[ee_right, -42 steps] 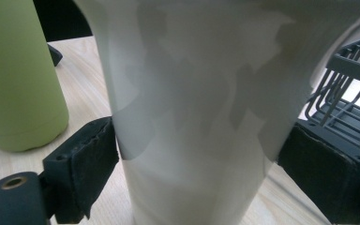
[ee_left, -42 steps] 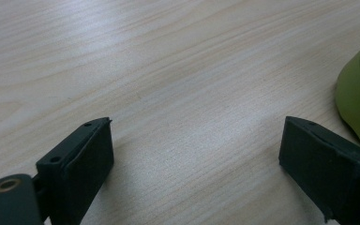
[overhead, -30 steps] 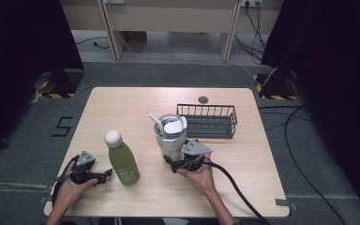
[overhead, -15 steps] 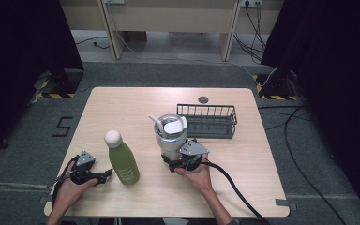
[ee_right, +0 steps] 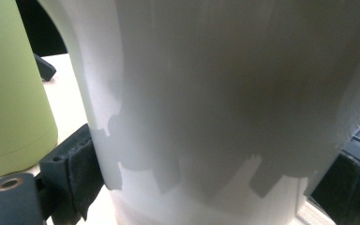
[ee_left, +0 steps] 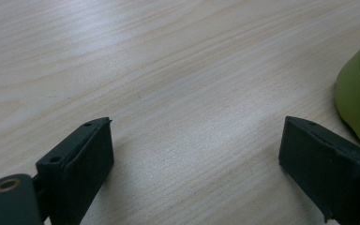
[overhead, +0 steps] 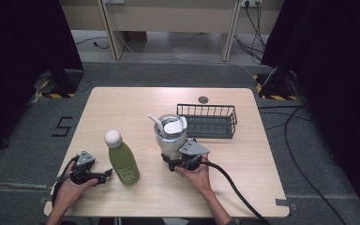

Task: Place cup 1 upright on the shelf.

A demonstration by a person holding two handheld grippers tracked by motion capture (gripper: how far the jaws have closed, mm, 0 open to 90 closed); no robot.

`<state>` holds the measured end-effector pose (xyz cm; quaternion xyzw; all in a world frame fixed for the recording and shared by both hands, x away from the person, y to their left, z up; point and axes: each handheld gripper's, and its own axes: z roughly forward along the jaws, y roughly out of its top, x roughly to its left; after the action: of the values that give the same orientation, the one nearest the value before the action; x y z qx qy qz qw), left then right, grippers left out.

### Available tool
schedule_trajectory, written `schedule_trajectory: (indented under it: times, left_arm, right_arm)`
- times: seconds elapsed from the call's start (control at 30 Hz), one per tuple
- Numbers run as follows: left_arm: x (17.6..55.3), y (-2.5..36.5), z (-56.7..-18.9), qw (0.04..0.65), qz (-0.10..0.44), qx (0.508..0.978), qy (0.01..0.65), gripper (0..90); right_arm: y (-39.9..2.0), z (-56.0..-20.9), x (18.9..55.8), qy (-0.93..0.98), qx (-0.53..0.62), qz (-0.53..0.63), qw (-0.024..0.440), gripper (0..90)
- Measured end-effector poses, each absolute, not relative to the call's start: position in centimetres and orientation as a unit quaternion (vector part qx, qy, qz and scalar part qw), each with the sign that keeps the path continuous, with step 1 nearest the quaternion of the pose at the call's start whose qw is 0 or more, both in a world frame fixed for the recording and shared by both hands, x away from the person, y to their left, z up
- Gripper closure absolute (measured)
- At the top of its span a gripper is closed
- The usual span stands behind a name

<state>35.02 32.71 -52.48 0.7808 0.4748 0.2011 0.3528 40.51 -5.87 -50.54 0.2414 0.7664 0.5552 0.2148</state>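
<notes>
My right gripper (overhead: 180,161) sits at the near side of the white container (overhead: 170,138) mid-table, jaws closed against its sides. My left gripper (overhead: 104,176) rests near the table's (overhead: 122,101) left front, jaws wide apart and empty, green bottle (overhead: 122,159) just right.

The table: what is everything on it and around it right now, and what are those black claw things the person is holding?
Table: one, light wood, centre.
Bottle: one, green with a white cap, upright, front left.
Cup: one, white-grey, upright, centre, with a white spoon inside.
Wire basket: one, black, behind and to the right of the cup.
Small round disc: one, dark, near the far edge.
Left claw: black, open over bare wood beside the bottle.
Right claw: black, a jaw on either side of the cup's base.
Hands: two, at the near edge.
</notes>
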Motion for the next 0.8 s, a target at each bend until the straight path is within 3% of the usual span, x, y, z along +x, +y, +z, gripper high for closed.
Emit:
schedule_trajectory:
  times: [0.8]
  left_arm:
    - [35.0,32.7,-52.5,0.353,0.201,0.781,0.475,9.6]
  right_arm:
    - [-6.2,-49.2,40.1,0.765,0.243,0.55,0.232,10.8]
